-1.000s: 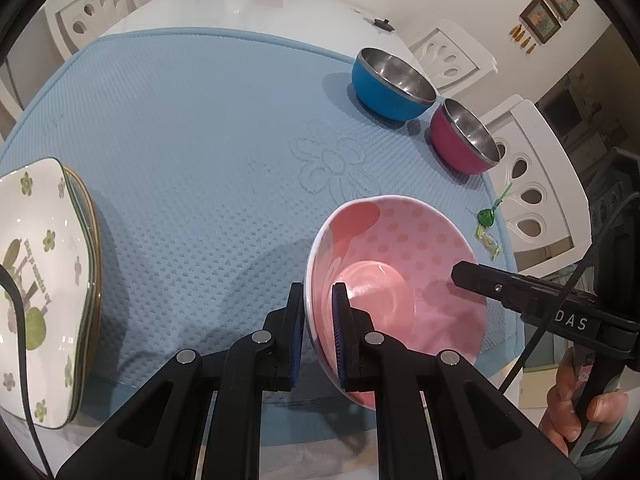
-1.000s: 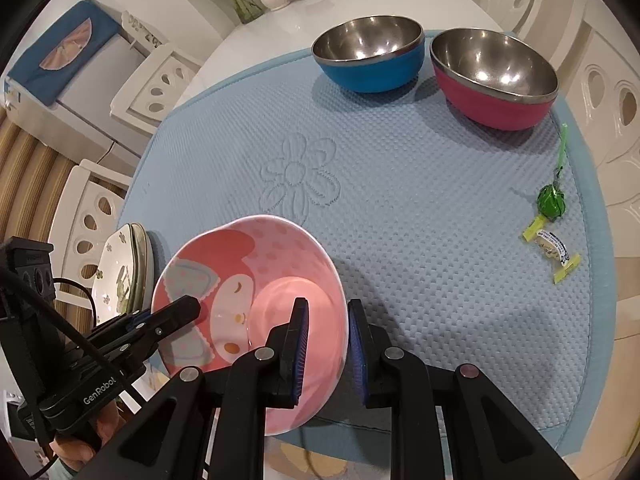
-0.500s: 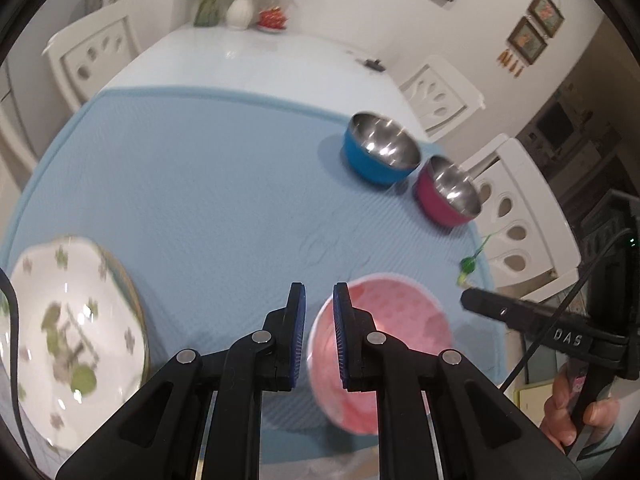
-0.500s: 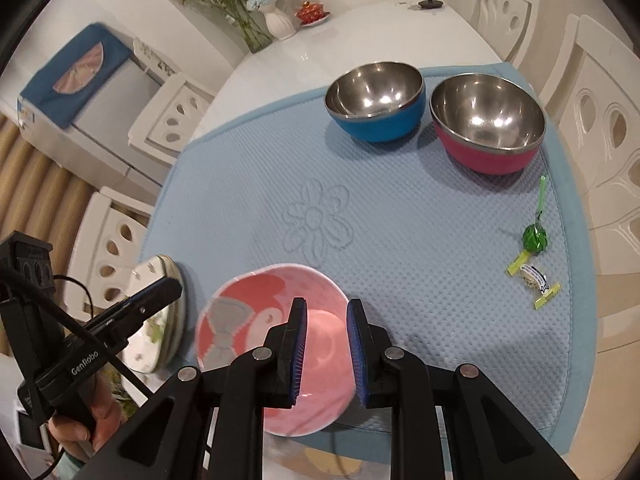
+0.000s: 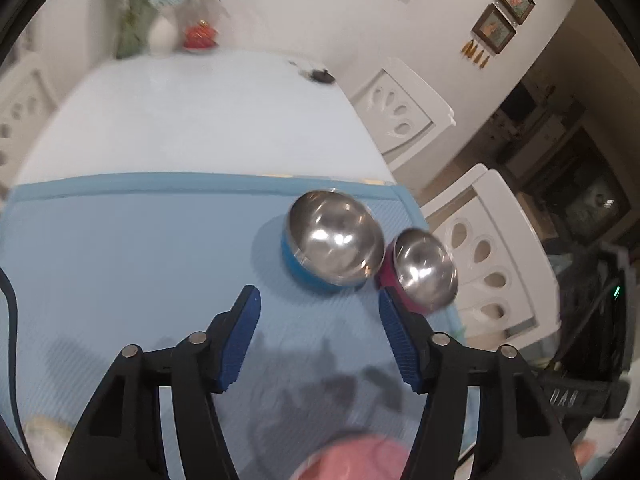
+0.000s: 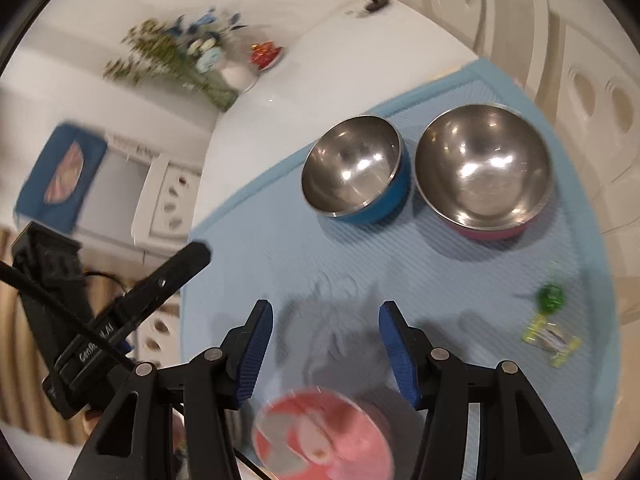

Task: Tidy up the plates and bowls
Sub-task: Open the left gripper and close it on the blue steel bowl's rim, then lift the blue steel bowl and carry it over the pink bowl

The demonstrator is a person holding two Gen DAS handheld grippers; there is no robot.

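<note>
The pink patterned bowl (image 5: 352, 456) (image 6: 320, 436) rests on the blue mat (image 5: 120, 260) near its front edge, blurred, low in both views and clear of all pads. My left gripper (image 5: 318, 300) hangs above the mat with its jaws opening and nothing between them. My right gripper (image 6: 326, 308) is likewise opening and empty. Ahead stand a steel bowl with a blue outside (image 5: 332, 240) (image 6: 356, 168) and a steel bowl with a magenta outside (image 5: 424, 268) (image 6: 484, 168), side by side. The edge of a plate stack (image 5: 44, 436) shows at the lower left.
Wrapped candies (image 6: 552, 336) and a green one (image 6: 551, 295) lie on the mat's right side. White chairs (image 5: 496, 264) ring the table. A vase of flowers (image 5: 162, 32) and a red dish (image 5: 200, 36) stand at the far end. The left gripper's body (image 6: 132, 312) is at left.
Both grippers let go of the pink bowl's rim and opened wide. Both rose and swung toward the steel bowls, so the pink bowl dropped to the bottom of each view.
</note>
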